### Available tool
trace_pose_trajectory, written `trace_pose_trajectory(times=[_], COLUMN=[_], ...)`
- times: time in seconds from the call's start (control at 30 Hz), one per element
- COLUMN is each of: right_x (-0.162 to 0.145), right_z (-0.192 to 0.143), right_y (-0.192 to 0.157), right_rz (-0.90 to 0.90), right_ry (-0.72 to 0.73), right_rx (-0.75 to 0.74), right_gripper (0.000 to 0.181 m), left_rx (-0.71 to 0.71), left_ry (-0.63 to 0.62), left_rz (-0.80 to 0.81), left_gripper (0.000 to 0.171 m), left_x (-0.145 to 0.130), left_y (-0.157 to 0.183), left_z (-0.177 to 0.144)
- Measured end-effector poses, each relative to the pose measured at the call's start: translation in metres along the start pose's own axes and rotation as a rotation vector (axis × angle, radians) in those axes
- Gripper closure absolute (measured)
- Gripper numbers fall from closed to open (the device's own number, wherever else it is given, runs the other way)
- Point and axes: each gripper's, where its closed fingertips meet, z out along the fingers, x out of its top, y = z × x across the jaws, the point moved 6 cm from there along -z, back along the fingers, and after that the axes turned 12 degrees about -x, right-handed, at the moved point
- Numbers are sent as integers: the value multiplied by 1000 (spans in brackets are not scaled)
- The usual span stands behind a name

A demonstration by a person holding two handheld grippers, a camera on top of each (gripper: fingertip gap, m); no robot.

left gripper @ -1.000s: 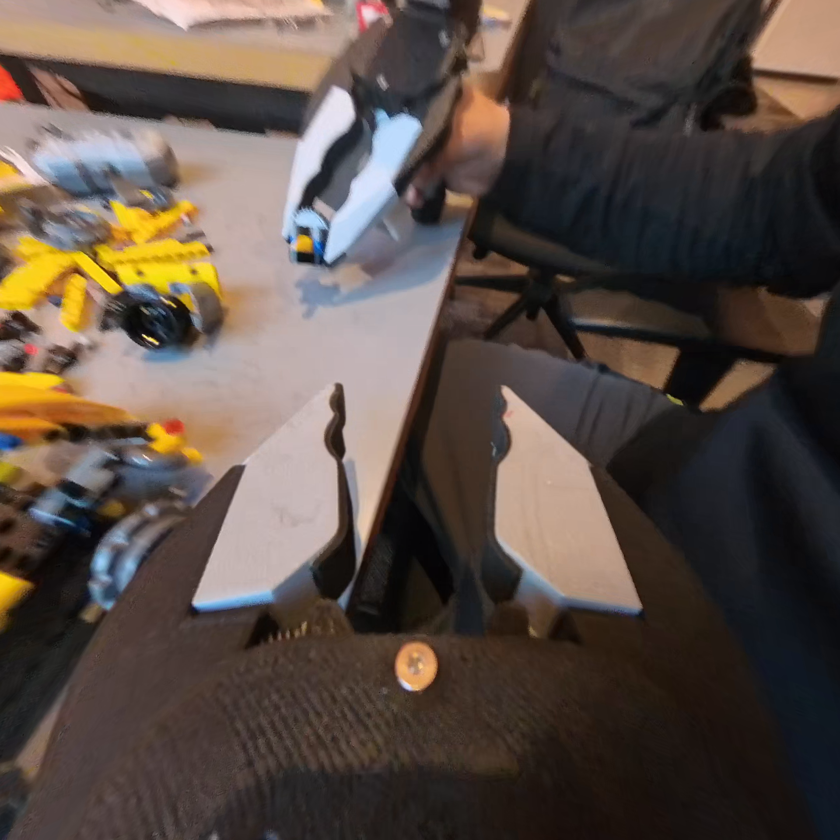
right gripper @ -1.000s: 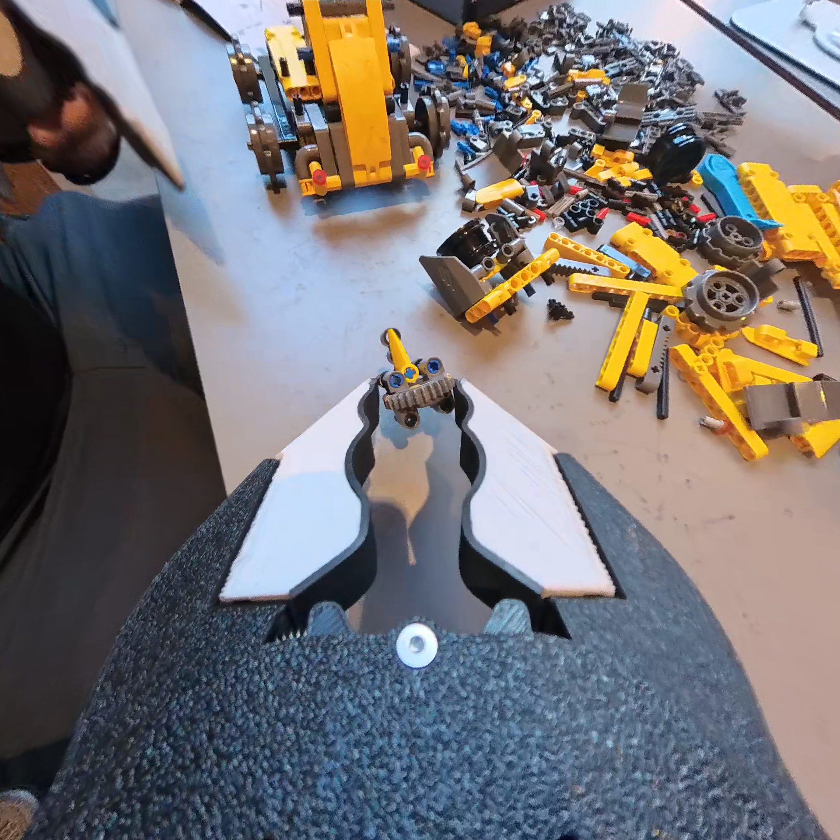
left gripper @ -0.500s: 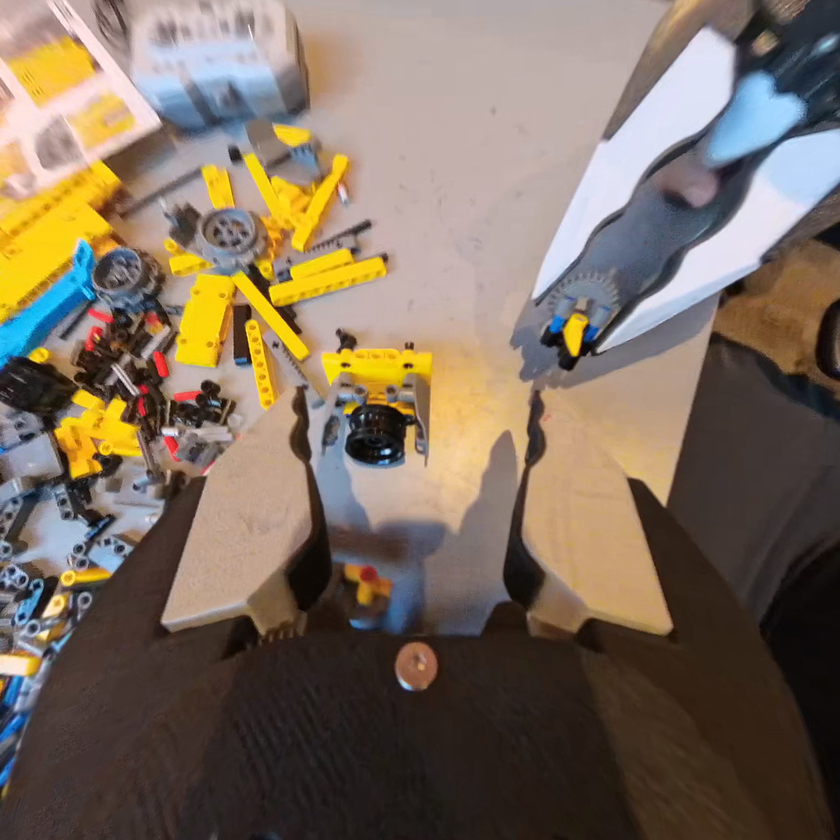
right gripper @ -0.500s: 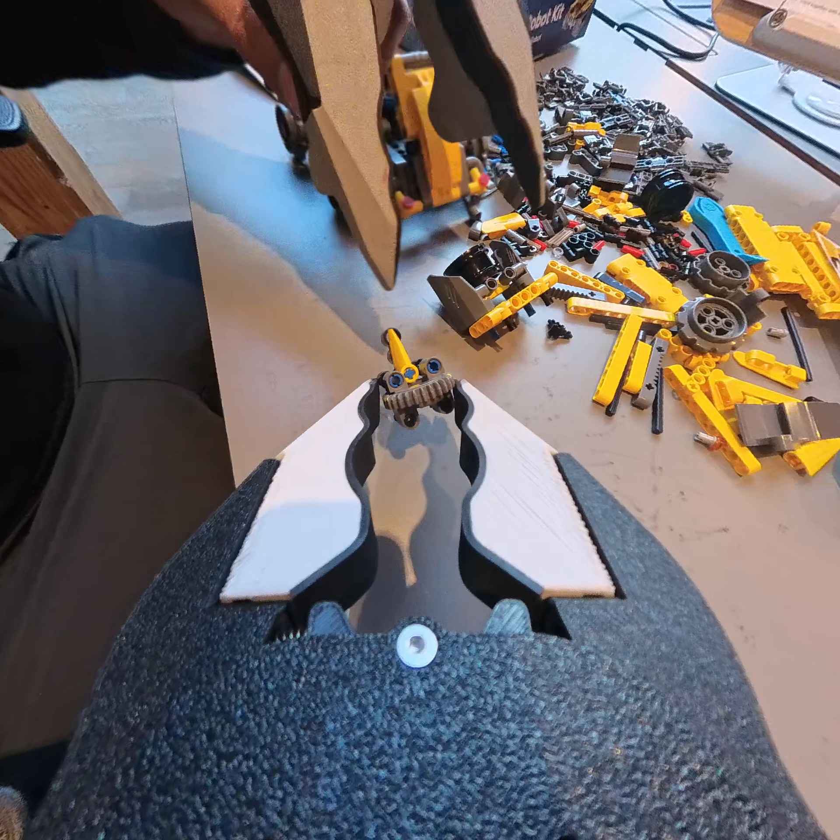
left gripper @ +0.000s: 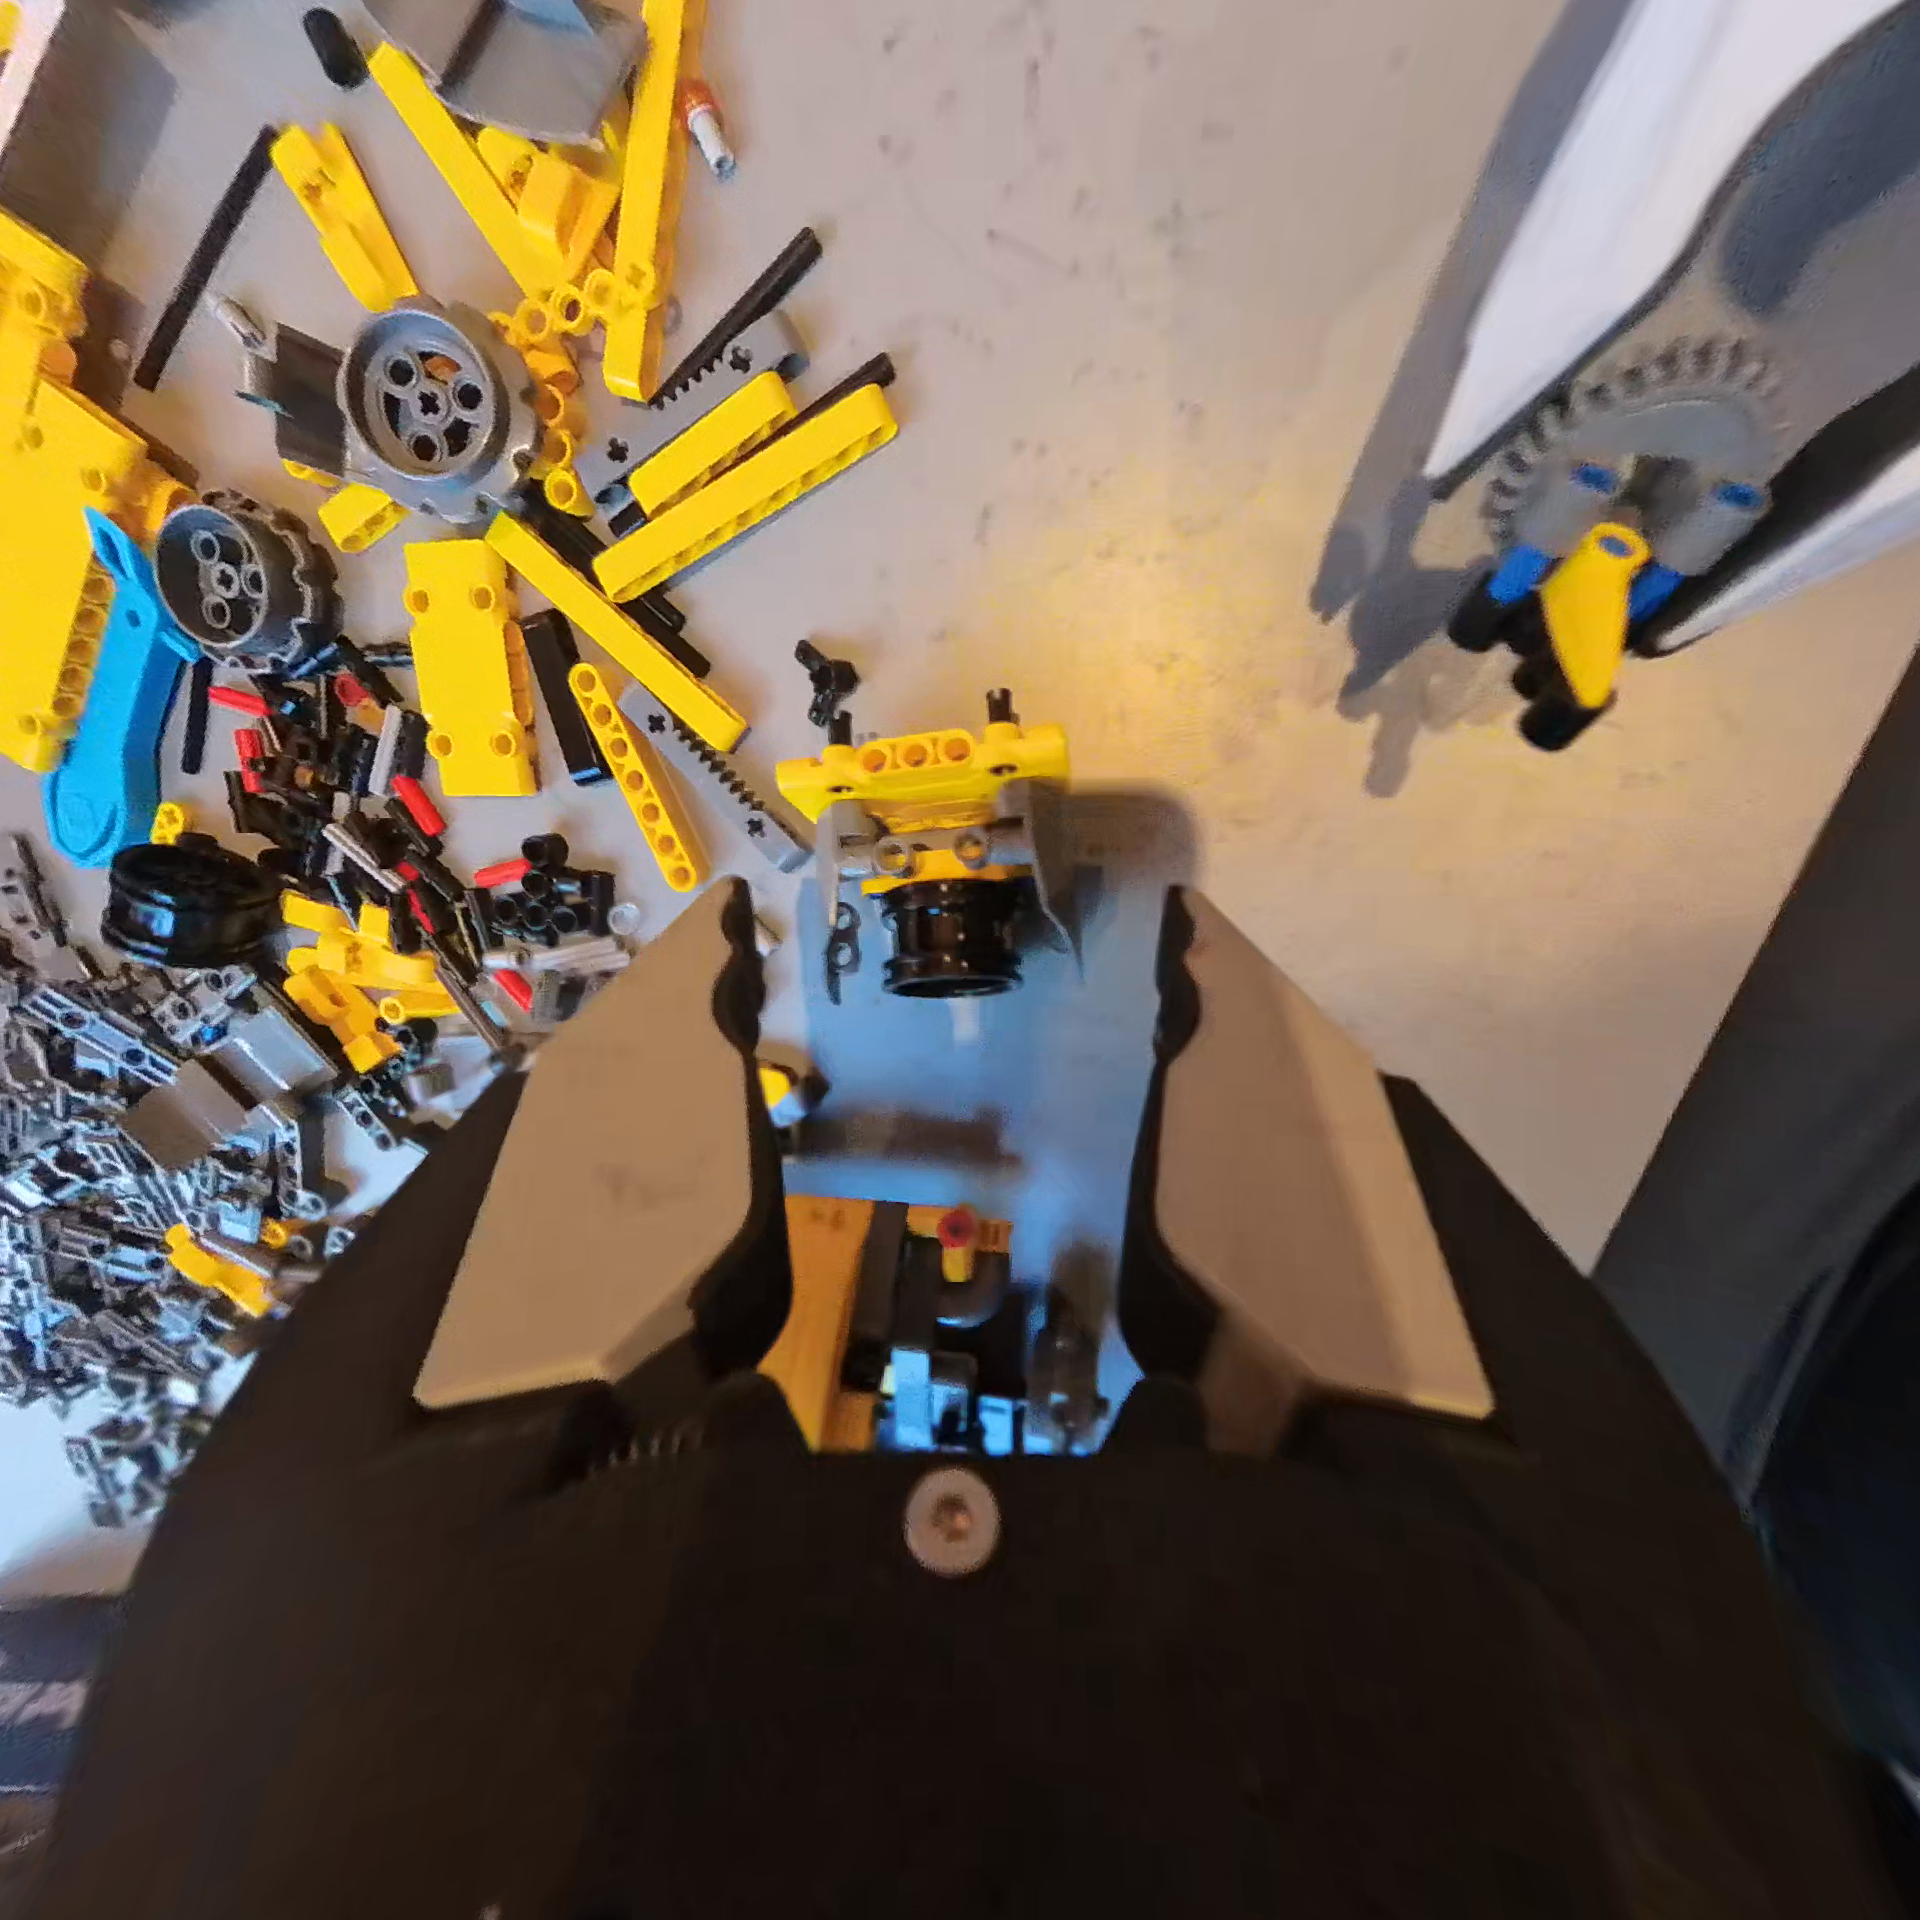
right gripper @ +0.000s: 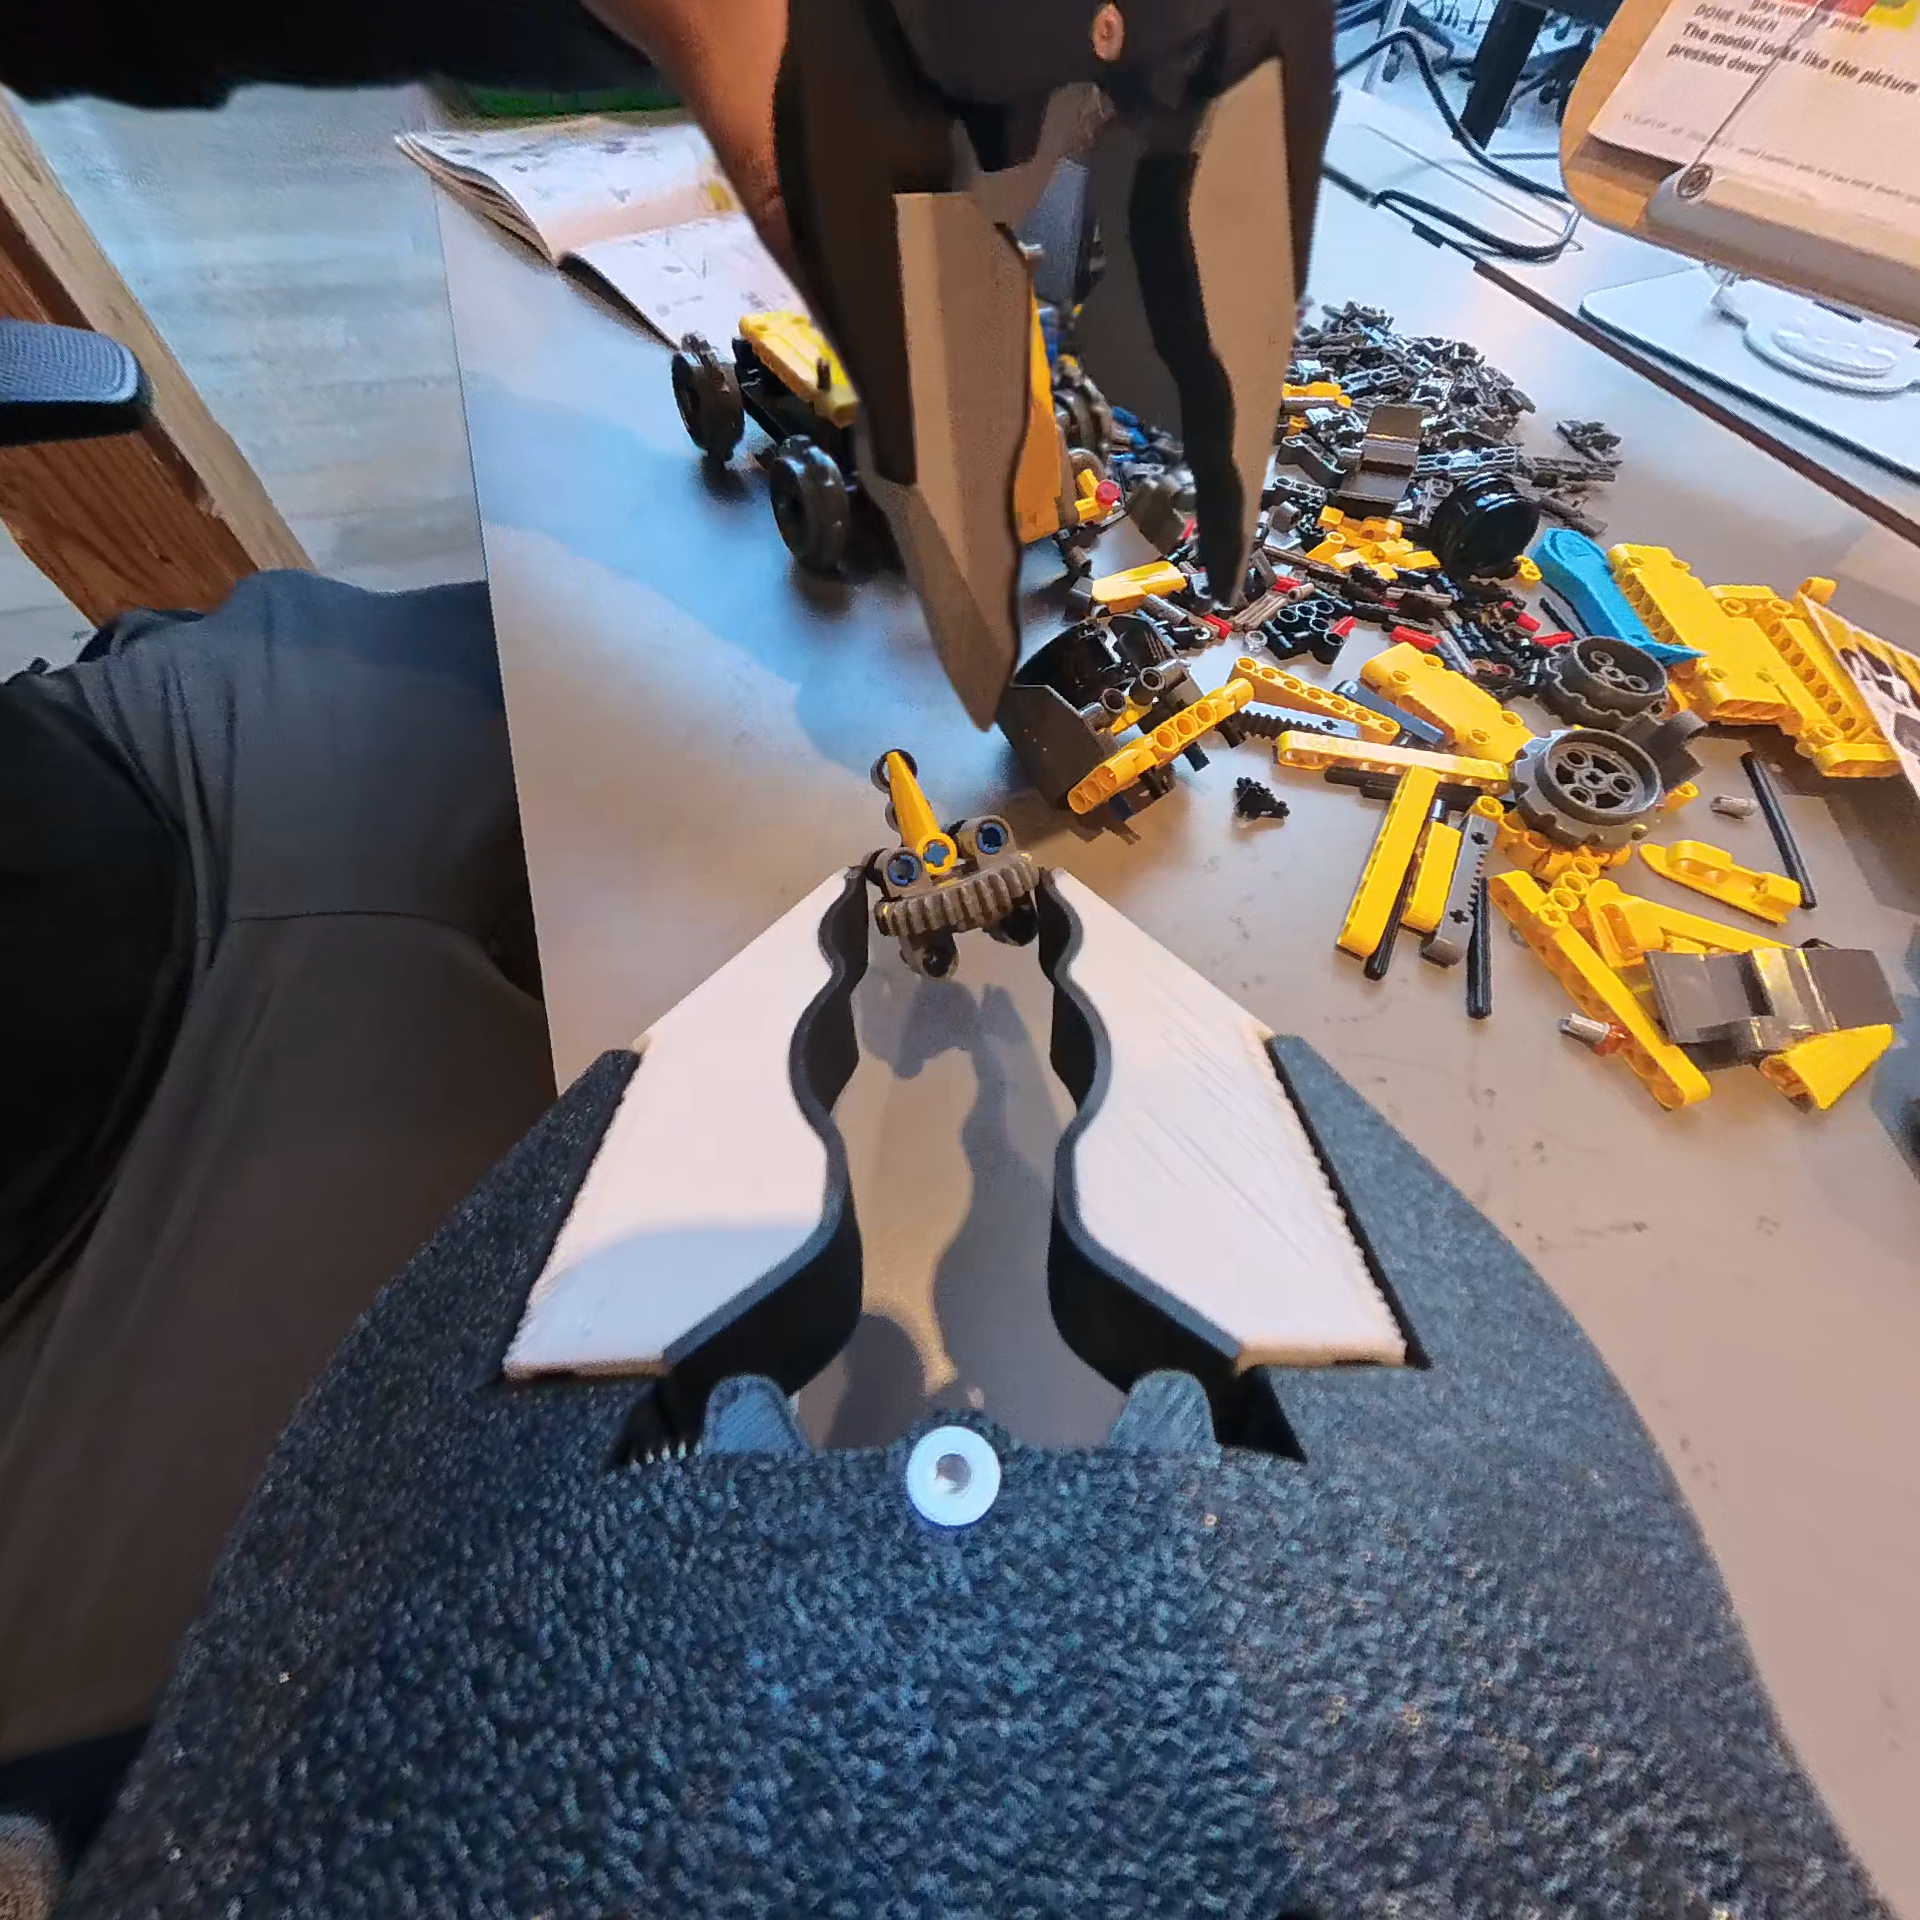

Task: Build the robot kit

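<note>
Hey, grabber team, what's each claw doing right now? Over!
Right gripper shut on gear piece. Left gripper open, above wheel piece. Loose bricks beside it.

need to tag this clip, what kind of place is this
Likely an office or lab workbench used for building a toy brick kit: loose yellow and grey pieces cover the grey table, an open instruction booklet lies behind, and a monitor stand sits on the next desk.

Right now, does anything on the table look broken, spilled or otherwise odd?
Nothing looks damaged. The loose yellow beams and the heap of small grey pieces lie scattered but all on the table. The right gripper clamps a small gear assembly; the left gripper is open over a yellow and black sub-assembly.
</note>
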Motion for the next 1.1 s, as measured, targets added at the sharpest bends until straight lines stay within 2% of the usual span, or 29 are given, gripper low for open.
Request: trace_pose_trajectory(times=[0.13,0.2,0.33,0.57,0.87,1.1], right_x=[1,1,2,7,4,1], right_z=[-1,-2,-4,-12,-6,-2], right_y=[0,1,1,7,5,6], right_rz=[3,4,14,71,60,90], right_ry=[12,19,34,108,47,9], right_rx=[-1,-2,1,13,8,45], right_gripper=[149,149,149,150,150,150], left_rx=[-92,-94,-64,-47,8,-81], left_ry=[-137,-208,-205,5,235,386], left_rz=[8,17,7,21,98,26], left_gripper=[106,109,110,110,110,106], left_x=[-3,-8,-10,-34,-43,-52], left_y=[-7,-8,-2,55,75,75], left_z=[16,24,23,18,22,27])
